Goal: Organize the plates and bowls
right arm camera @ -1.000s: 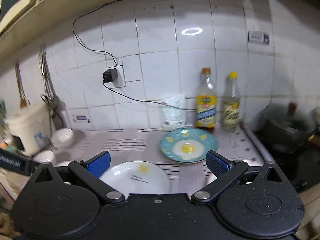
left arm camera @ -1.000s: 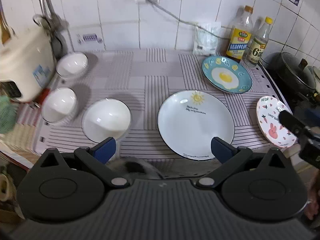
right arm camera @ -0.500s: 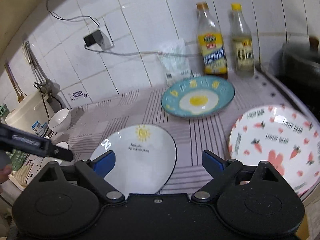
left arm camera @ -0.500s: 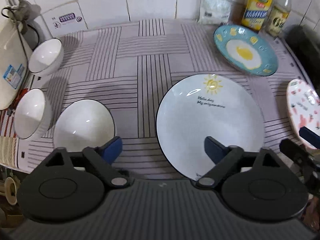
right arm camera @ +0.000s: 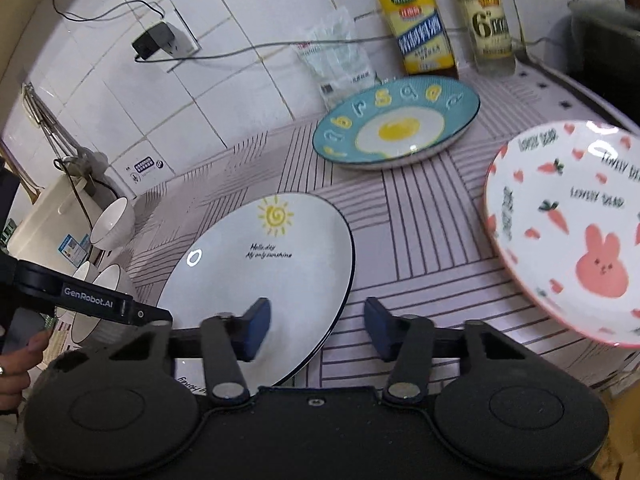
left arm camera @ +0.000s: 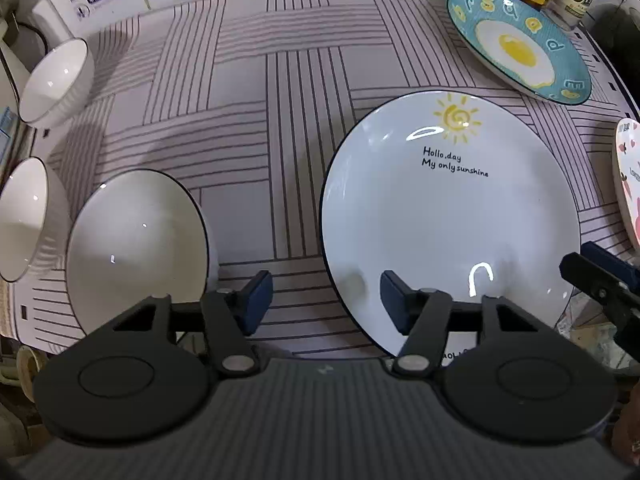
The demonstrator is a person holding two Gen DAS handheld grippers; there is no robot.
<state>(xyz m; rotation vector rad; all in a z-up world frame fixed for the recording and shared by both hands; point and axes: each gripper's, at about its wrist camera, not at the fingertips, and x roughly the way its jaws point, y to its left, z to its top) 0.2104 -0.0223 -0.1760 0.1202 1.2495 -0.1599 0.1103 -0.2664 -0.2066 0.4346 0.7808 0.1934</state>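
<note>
A large white plate with a sun print [left arm camera: 448,220] [right arm camera: 256,264] lies on the striped mat. My left gripper [left arm camera: 326,302] straddles its near left rim with jaws closing, the pads clear of the plate. My right gripper [right arm camera: 316,330] straddles its near right rim, also closing without touching. A dark-rimmed white bowl [left arm camera: 136,248] sits left of the plate, with two smaller white bowls [left arm camera: 24,220] [left arm camera: 56,80] beyond. A blue fried-egg plate [right arm camera: 396,124] lies at the back. A pink rabbit plate [right arm camera: 572,232] lies at the right edge.
Two bottles [right arm camera: 420,28] and a clear bag [right arm camera: 340,60] stand against the tiled wall, with a plugged-in cable [right arm camera: 156,40] above. A rice cooker [right arm camera: 48,224] stands at the left and a dark pot [right arm camera: 600,36] at the far right. A hand [right arm camera: 16,356] holds the left gripper.
Both grippers have come down and closer to the sun plate. Their jaws have narrowed from wide open, and each pair now spans a rim of the plate.
</note>
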